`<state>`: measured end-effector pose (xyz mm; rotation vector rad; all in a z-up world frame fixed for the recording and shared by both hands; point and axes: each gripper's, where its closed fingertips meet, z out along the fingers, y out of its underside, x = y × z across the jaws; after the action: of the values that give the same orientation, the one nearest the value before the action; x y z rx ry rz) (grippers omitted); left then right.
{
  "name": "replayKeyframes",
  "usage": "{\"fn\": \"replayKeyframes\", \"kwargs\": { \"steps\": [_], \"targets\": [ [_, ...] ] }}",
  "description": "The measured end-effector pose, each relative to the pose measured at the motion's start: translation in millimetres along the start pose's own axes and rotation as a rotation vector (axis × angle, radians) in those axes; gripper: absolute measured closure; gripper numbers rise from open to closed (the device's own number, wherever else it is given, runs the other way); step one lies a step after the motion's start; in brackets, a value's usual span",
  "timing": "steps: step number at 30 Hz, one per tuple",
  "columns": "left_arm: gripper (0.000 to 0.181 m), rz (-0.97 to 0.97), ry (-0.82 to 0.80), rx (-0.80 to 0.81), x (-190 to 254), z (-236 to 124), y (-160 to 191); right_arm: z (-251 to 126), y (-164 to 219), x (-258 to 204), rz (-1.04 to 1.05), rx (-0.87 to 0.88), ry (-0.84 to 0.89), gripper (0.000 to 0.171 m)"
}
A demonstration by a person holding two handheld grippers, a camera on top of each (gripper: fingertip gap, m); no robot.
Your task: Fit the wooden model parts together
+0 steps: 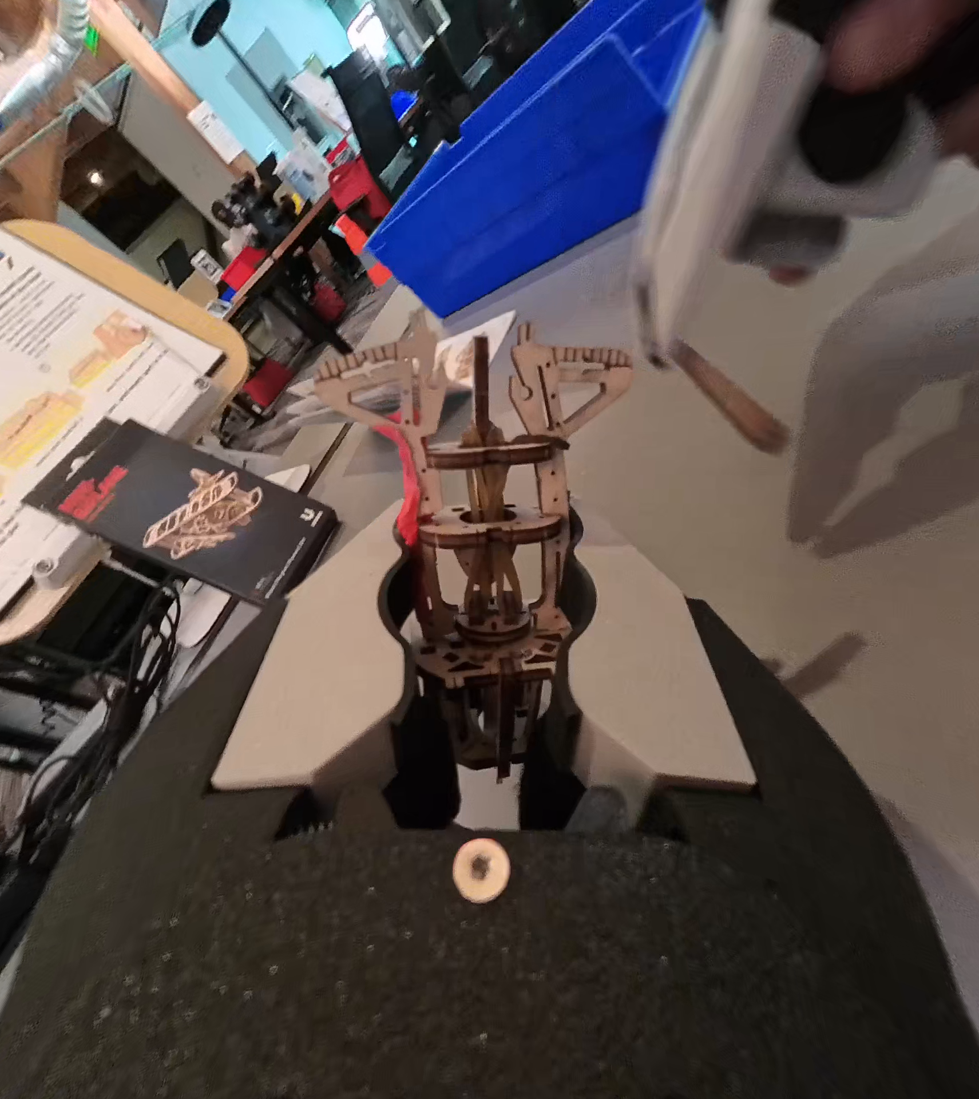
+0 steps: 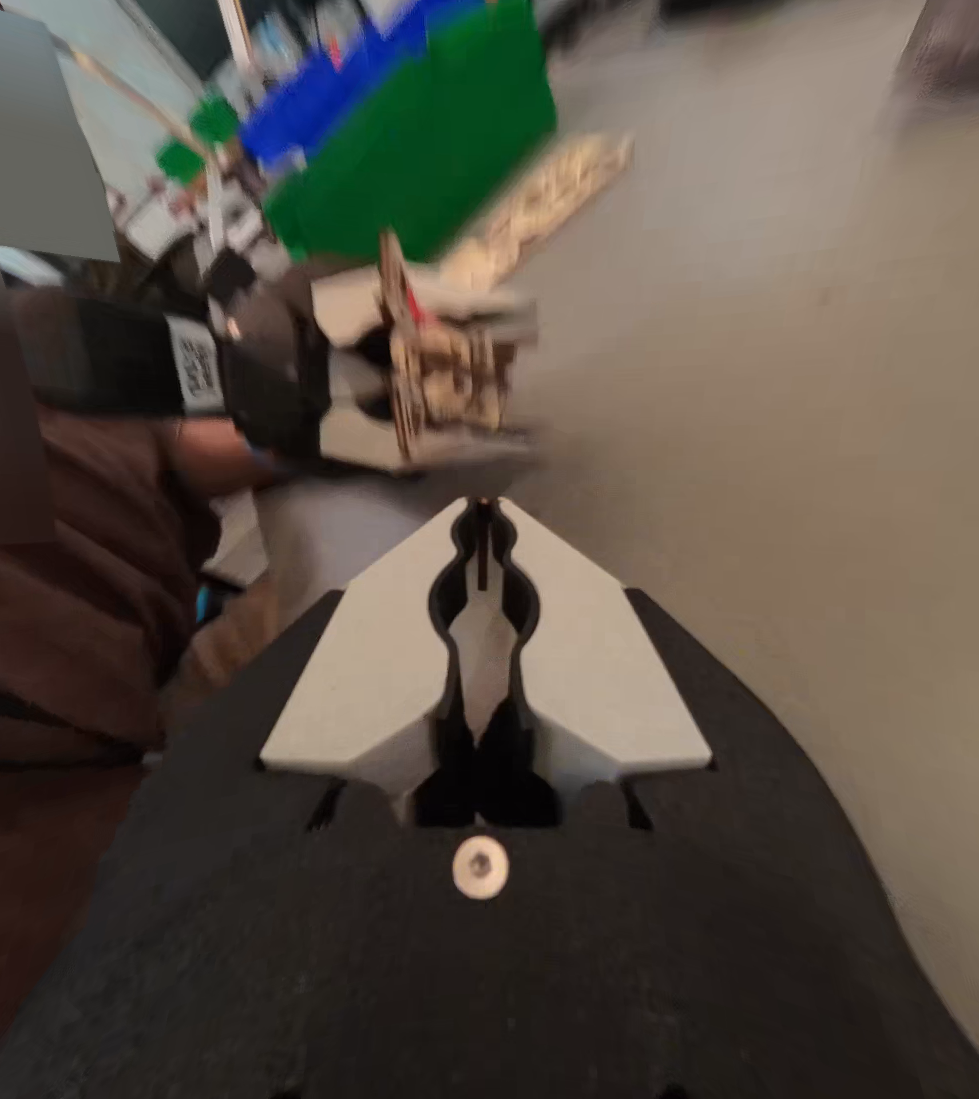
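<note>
My left gripper (image 1: 490, 535) is shut on the wooden model (image 1: 490, 523), an upright open frame of stacked rings and struts with two comb-edged arms on top. A red band (image 1: 409, 505) shows on the model's left side. My right gripper (image 2: 482, 511) is shut on a thin dark wooden strip (image 2: 482, 556), seen edge-on between its fingertips. In the left wrist view the right gripper (image 1: 659, 351) hangs blurred at the upper right, and its strip (image 1: 730, 404) points down-right, apart from the model. The right wrist view shows the left gripper (image 2: 356, 369) holding the model (image 2: 451, 369) ahead, blurred.
The grey table (image 1: 683, 535) carries a blue bin (image 1: 534, 196) behind the model and a green bin (image 2: 415, 160). A black box (image 1: 189, 511) and an instruction sheet (image 1: 29, 369) lie at the left. A pale wooden part sheet (image 2: 552, 190) lies by the green bin. A sleeve (image 2: 59, 594) is at the left.
</note>
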<state>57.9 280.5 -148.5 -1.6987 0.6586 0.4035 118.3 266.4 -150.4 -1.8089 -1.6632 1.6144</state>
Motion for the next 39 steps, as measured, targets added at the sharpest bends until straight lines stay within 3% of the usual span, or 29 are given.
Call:
{"fn": "replayKeyframes", "kwargs": {
  "steps": [2, 4, 9, 12, 14, 16, 19, 25, 29, 31, 34, 37, 39],
  "targets": [
    [0.138, -0.048, -0.039, -0.043, -9, 2, 7, 12, 13, -16, 0.11, -0.068, -0.141, 0.17],
    [0.138, -0.086, -0.069, -0.075, -17, 4, 11, 19, 2, -35, 0.083, 0.013, -0.218, 0.17],
    [0.138, 0.021, -0.203, -0.119, -32, 0, 13, 37, -32, -51, -0.058, 0.179, -0.118, 0.17],
    [0.138, 0.062, -0.232, -0.111, -35, -5, 11, 44, -24, -37, -0.076, 0.118, -0.014, 0.171],
    [0.138, 0.092, -0.254, -0.109, -39, -9, 10, 36, -29, -34, -0.063, 0.158, 0.013, 0.17],
    [0.138, 0.119, -0.266, -0.107, -41, -13, 9, 14, -55, -55, -0.088, 0.334, -0.058, 0.171],
    [0.138, 0.119, -0.245, -0.087, -38, -15, 6, -15, -88, -84, -0.308, 0.514, -0.03, 0.17],
    [0.138, 0.124, -0.205, -0.058, -25, -15, -3, -1, -104, -84, -0.454, 0.366, 0.122, 0.171],
    [0.138, 0.074, -0.153, -0.066, -19, -12, 2, -6, -90, -55, -0.246, 0.315, 0.098, 0.171],
    [0.138, 0.032, -0.127, -0.076, -18, -10, 6, -2, -63, -34, -0.109, 0.207, 0.069, 0.17],
    [0.138, -0.005, -0.109, -0.082, -20, -9, 10, 20, 6, -13, 0.077, -0.101, 0.026, 0.17],
    [0.138, -0.088, -0.072, -0.071, -19, -7, 12, 34, 43, -12, 0.092, -0.219, 0.011, 0.17],
    [0.138, -0.155, -0.037, -0.042, -18, -8, 10, 35, 39, -9, 0.036, -0.19, 0.043, 0.159]
  ]
}}
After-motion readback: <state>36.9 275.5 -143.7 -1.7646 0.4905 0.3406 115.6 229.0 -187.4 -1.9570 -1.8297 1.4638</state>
